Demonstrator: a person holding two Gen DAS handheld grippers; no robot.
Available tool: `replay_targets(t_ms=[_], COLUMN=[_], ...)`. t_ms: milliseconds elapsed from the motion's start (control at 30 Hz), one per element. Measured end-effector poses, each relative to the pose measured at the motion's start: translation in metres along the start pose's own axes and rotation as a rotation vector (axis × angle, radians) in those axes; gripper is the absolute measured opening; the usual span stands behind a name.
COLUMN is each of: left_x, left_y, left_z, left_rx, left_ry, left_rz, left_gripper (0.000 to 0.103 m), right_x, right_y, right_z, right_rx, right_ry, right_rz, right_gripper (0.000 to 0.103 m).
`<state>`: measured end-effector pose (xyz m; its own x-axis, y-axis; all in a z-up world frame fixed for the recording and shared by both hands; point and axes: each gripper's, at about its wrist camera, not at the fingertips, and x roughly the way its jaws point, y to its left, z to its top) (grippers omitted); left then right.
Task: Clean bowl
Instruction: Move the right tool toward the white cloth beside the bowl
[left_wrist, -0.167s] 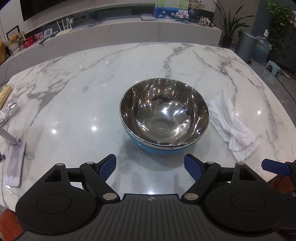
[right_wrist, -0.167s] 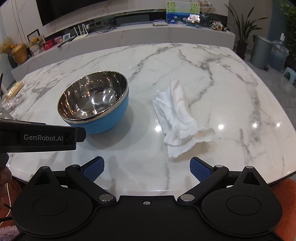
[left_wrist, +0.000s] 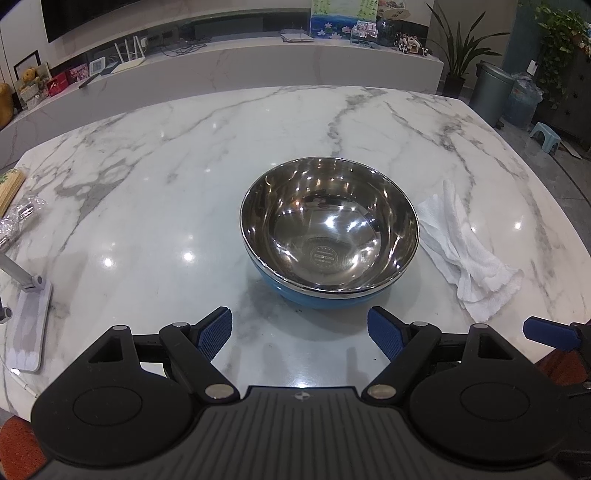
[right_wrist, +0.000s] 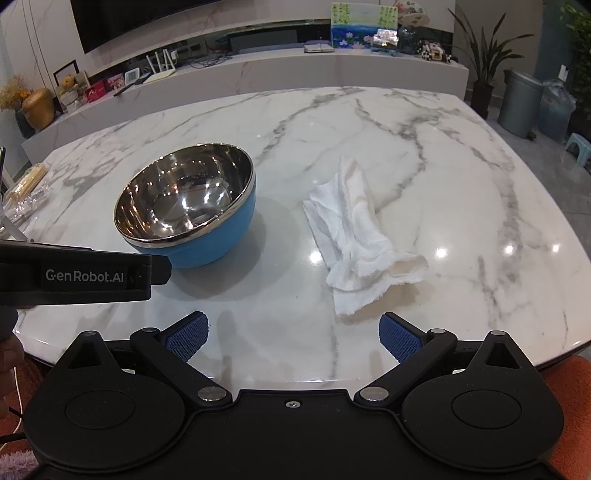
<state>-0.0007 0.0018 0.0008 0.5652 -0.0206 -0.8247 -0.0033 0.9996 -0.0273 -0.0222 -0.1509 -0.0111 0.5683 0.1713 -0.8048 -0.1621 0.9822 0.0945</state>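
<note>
**Ana:** Nothing much has shifted since the frame before — bowl (left_wrist: 330, 236), cloth (left_wrist: 466, 248) and both grippers sit just as they did.

**Ben:** Agreed. Left gripper (left_wrist: 300, 332) hangs low at the near side of the bench (left_wrist: 184, 166), fingers spread wide, nothing between them, bowl dead ahead. Right gripper (right_wrist: 293, 334) likewise wide and empty, lined up nearer the cloth (right_wrist: 358, 236).

**Ana:** And the bowl itself?

**Ben:** Upright, mid-bench, blue outside, steel inside gleaming (right_wrist: 184, 206). I can't make out any dirt in it. White cloth lies crumpled just to its right, close but apart.

**Ana:** So which step?

**Ben:** Hard call. A shiny bowl with the cloth set down fits a wipe about to come, or one already finished. I won't pick.

**Ana:** Room to work?

**Ben:** Plenty. Open marble behind and right of the cloth. Near edge runs right under the right gripper; a stand (left_wrist: 27, 332) and wrapped items (left_wrist: 18, 218) crowd the left edge.
</note>
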Motion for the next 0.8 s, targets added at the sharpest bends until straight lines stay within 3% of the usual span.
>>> replay_targets(t_ms=[400, 800], left_x=[0.001, 0.007], left_y=[0.012, 0.004], left_z=[0.003, 0.001], left_rx=[-0.012, -0.023], left_ry=[0.035, 0.080], left_rz=[-0.023, 0.016], left_gripper=[0.080, 0.080], right_x=[0.001, 0.002], right_y=[-0.004, -0.001], right_z=[0.001, -0.001], right_rx=[0.026, 0.016], right_ry=[0.013, 0.020], right_rz=[-0.012, -0.010], right_gripper=[0.097, 0.096])
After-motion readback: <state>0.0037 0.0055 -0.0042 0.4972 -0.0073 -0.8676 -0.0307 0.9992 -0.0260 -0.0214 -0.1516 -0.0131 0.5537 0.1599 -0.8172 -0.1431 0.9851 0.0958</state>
